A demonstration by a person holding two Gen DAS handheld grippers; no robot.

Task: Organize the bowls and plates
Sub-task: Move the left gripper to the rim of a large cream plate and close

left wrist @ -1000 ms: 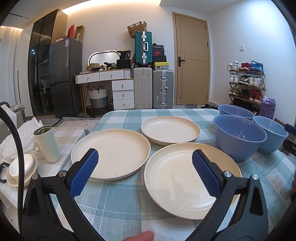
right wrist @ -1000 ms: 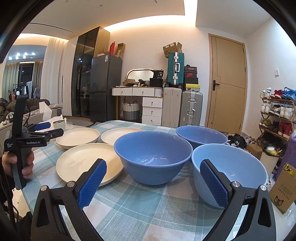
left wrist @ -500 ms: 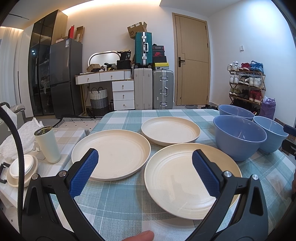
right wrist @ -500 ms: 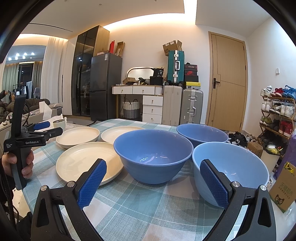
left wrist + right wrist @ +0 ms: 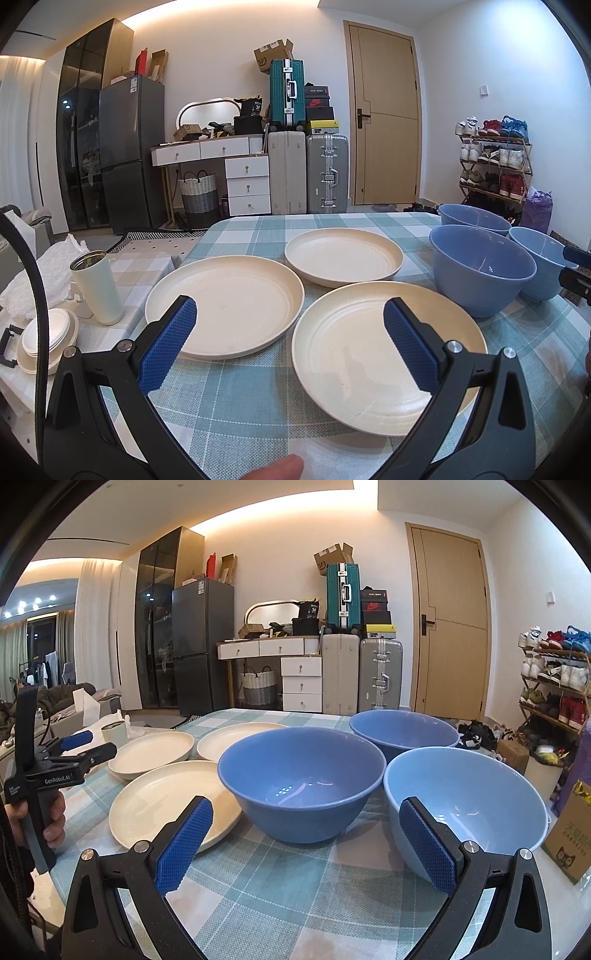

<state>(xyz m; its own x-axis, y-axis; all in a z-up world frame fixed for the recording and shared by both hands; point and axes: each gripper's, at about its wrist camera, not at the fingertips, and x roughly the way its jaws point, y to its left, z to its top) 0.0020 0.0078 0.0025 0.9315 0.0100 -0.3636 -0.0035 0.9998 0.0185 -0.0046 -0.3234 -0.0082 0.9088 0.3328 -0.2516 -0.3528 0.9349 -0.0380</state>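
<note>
Three cream plates lie flat on the checked tablecloth: a near one (image 5: 384,350), a left one (image 5: 229,302) and a smaller far one (image 5: 343,254). To their right stand three blue bowls: a darker middle bowl (image 5: 299,779), a far bowl (image 5: 402,731) and a paler near bowl (image 5: 469,797). My left gripper (image 5: 290,339) hovers open above the near and left plates, holding nothing. Open too, my right gripper (image 5: 306,845) sits low in front of the middle and pale bowls, apart from both.
A white tumbler (image 5: 98,286) and a stack of small white dishes (image 5: 44,336) sit on a side surface left of the table. A cardboard box (image 5: 565,830) stands at the table's right edge. A hand holds the left gripper's handle (image 5: 33,790).
The right gripper has crept slightly closer to the bowls. The left gripper and all dishes stay where they were.
</note>
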